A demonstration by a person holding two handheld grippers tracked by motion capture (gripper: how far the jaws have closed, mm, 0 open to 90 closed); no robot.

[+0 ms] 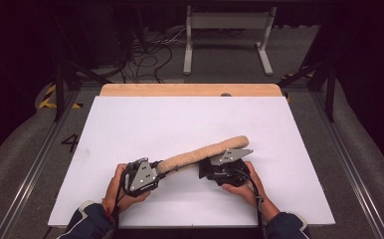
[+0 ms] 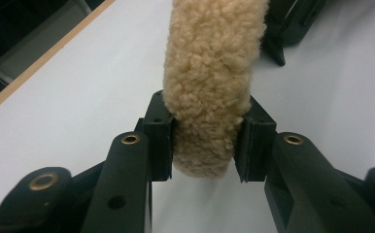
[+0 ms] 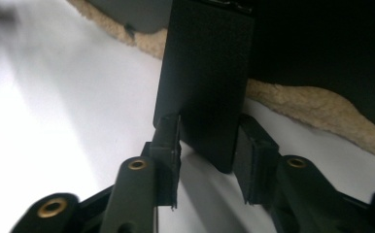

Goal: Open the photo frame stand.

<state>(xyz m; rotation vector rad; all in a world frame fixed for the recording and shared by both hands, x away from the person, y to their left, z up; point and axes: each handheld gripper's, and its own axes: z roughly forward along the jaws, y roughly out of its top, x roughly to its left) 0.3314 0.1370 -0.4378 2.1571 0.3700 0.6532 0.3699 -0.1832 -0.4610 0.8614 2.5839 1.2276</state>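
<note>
Fleecy tan roll (image 2: 210,87) clamped by left gripper (image 2: 205,141); right gripper (image 3: 207,141) grips a black strap (image 3: 205,82) mid-table.

The long tan fleece-covered roll (image 1: 202,152) lies on the white rectangular desk (image 1: 180,119), slightly toward the six o'clock side of the desk's middle, its length running from eight o'clock to two o'clock. The left gripper (image 1: 156,169) sits at the roll's eight o'clock end, which lies between its black fingers (image 2: 159,138). The right gripper (image 1: 205,169) sits just at the six o'clock side of the roll's middle. Between its fingers (image 3: 168,145) stands a flat black plastic strap (image 3: 202,87), with the roll behind it. A light wooden board edge (image 1: 190,89) borders the desk at twelve o'clock.
</note>
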